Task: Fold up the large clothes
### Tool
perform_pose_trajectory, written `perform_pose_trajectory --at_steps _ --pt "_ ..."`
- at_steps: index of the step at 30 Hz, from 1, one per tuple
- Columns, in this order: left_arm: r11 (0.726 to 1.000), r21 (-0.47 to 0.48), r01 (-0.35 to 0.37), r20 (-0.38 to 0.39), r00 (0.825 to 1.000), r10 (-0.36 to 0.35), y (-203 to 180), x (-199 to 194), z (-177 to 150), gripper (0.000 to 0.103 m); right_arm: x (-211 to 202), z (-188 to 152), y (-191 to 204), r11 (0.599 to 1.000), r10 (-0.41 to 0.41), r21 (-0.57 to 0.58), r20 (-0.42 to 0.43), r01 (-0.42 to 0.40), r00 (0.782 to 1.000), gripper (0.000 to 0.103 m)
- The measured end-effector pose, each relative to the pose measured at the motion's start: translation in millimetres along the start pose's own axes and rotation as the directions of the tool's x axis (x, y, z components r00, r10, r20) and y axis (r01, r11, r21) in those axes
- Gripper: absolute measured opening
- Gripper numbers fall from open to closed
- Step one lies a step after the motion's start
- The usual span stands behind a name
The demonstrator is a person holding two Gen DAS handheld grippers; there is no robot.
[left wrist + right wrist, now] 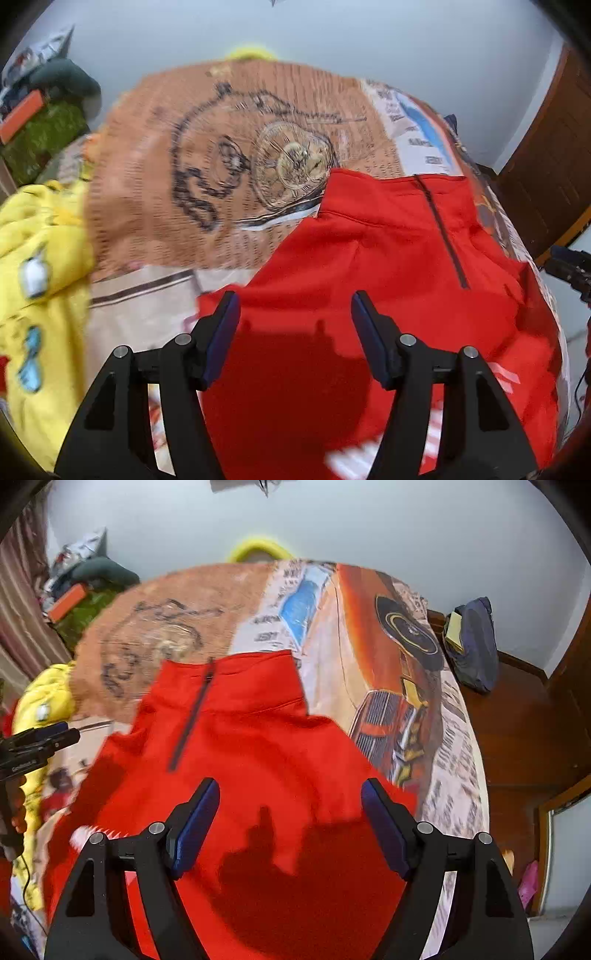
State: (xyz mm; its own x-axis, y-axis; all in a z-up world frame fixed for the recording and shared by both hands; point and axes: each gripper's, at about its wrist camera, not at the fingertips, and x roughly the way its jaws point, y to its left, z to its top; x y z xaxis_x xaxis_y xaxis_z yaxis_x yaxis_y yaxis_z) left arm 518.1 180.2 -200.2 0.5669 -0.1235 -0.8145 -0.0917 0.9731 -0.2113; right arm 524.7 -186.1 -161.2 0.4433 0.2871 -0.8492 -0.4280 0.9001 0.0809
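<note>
Garment: a red zip-neck pullover (369,258) is laid flat on the printed bedspread (207,155), collar far, zip (443,229) uppermost, presumably spread so that it can be folded.
Left gripper (295,332): jaws are parted, nothing is gripped; it is held above the near body of the pullover.
Right gripper (291,819): released likewise, poised over the same cloth.
Yellow garment (40,280): set aside at the left, possibly awaiting its turn; blurred.
Fold: not yet begun, as judged.

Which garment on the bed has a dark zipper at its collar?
The red top, spread flat beneath both tools. Its short dark zipper runs down from the collar. The yellow garment lies crumpled at the bed's edge and shows no zipper.
</note>
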Motion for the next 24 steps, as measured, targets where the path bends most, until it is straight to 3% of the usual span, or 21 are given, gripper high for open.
perform_pose_trajectory --at_steps 7,11,13,14,15,17,18,19,21,24 --pt "1.0 0.027 -0.016 -0.042 0.999 0.017 -6.3 88.0 27.1 0.061 73.0 31.2 -4.9 1.0 0.019 0.003 -0.063 -0.018 0.998 0.076" --pt "1.0 -0.016 -0.007 -0.02 1.0 0.007 -2.9 116.7 34.1 0.062 108.3 39.9 3.8 0.999 -0.021 -0.045 -0.109 0.016 0.994 0.073" --pt "0.999 -0.039 0.026 0.008 1.0 -0.026 0.8 120.6 34.4 0.062 113.1 38.1 6.4 0.999 0.003 -0.052 -0.106 -0.008 0.994 0.067" --pt "0.998 -0.047 0.046 0.02 0.999 -0.045 3.0 122.5 33.9 0.062 111.4 37.1 6.4 0.998 0.027 -0.053 -0.093 -0.032 0.995 0.058" --pt "0.996 -0.063 0.07 0.023 0.997 -0.068 6.3 125.1 33.1 0.061 110.0 35.7 5.9 0.997 0.058 -0.05 -0.091 -0.062 0.994 0.042" --pt "0.981 -0.126 0.147 0.011 0.989 -0.146 13.6 129.9 31.8 0.045 105.1 31.2 5.3 0.993 0.115 -0.031 -0.082 -0.118 0.99 0.03" --pt "0.966 -0.167 0.2 0.003 0.979 -0.202 17.1 130.9 31.1 0.03 104.0 30.0 6.3 0.993 0.107 -0.034 -0.082 -0.11 0.991 0.02" --pt "0.959 -0.191 0.211 0.004 0.977 -0.214 17.6 129.2 30.0 0.016 101.8 28.4 7.8 0.994 0.097 -0.037 -0.082 -0.1 0.992 0.014" --pt "0.971 -0.169 0.167 -0.014 0.985 -0.172 9.5 127.0 30.2 0.004 94.6 26.4 9.7 0.995 0.093 -0.035 -0.072 -0.096 0.993 0.008" --pt "0.995 -0.073 0.067 -0.01 0.998 -0.068 -10.0 112.7 33.8 0.003 71.7 23.6 13.2 0.995 0.097 -0.033 -0.03 -0.098 0.995 0.007"
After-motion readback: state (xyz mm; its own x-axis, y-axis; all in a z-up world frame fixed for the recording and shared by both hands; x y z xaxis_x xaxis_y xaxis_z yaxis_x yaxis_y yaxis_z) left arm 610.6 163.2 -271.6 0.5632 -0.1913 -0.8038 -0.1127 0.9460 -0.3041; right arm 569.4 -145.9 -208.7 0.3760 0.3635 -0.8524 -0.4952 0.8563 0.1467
